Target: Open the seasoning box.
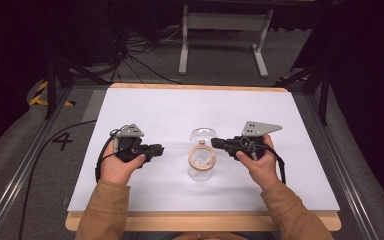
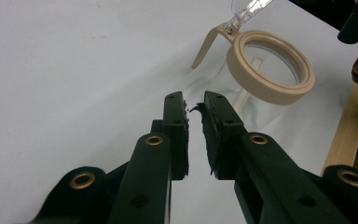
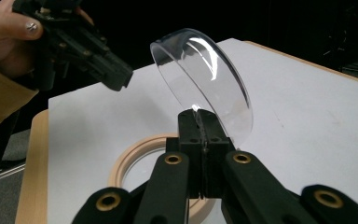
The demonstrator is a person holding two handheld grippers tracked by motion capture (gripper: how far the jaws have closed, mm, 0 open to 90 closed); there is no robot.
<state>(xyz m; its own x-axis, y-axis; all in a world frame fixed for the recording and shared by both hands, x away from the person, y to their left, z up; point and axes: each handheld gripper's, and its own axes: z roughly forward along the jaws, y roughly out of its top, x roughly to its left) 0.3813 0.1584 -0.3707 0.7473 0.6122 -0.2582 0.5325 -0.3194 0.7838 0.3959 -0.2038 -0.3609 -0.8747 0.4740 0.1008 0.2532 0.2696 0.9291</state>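
Note:
A clear glass jar (image 1: 200,171) with a beige ring rim (image 1: 203,156) stands on the white table sheet (image 1: 180,105). Its clear domed lid (image 1: 203,133) is hinged up behind the rim. My right gripper (image 1: 214,143) comes in from the right, and its jaws (image 3: 199,114) are shut on the lid's edge (image 3: 205,79), above the beige rim (image 3: 130,158). My left gripper (image 1: 161,149) hovers left of the jar, apart from it. Its jaws (image 2: 195,100) stand a narrow gap apart with nothing between them, pointing toward the rim (image 2: 261,93) and its beige tab (image 2: 205,46).
The wooden table edge (image 1: 200,220) runs along the front under the sheet. Cables (image 1: 130,55) lie on the floor beyond the table's back left, and a white stand's legs (image 1: 225,45) are behind the table. Black tripod legs (image 1: 55,80) stand at the left corner.

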